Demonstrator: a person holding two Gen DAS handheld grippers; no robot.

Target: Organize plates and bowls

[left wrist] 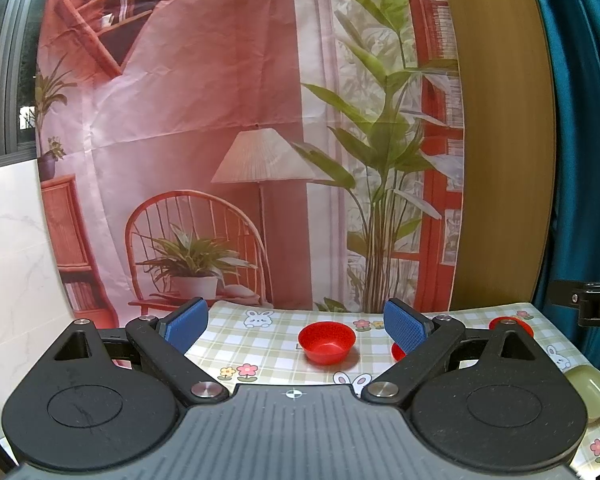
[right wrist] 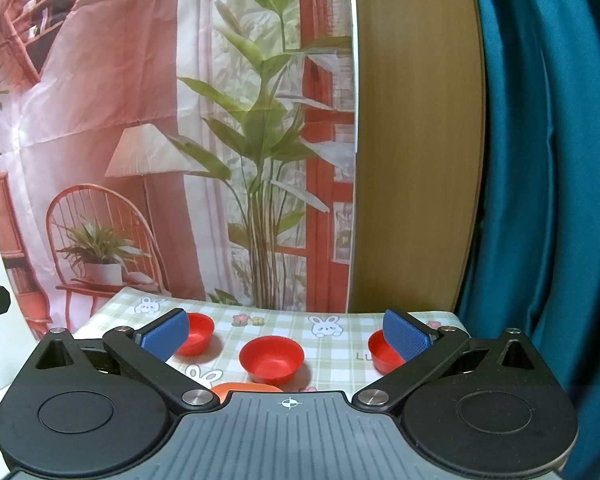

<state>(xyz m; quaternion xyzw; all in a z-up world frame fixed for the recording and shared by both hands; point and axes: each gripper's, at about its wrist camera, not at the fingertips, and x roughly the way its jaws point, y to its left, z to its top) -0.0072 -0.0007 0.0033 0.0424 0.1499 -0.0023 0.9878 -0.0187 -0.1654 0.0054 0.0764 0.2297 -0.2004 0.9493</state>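
Both grippers hung over the checked cloth, jaws wide apart and empty.

From left to right in the right wrist view, three red bowls sat apart: the left bowl (right wrist: pixel 194 333), middle bowl (right wrist: pixel 271 359) and right bowl (right wrist: pixel 381 350), with an orange plate (right wrist: pixel 247 389) nearest. The left gripper (left wrist: pixel 296 326) faced one bowl; the right gripper (right wrist: pixel 286 334) looked best lowered squarely, one finger inside the middle rim.

black hand-held gripper (left wrist: pixel 296 330) w/ blue pads (left wrist: pixel 405 326)
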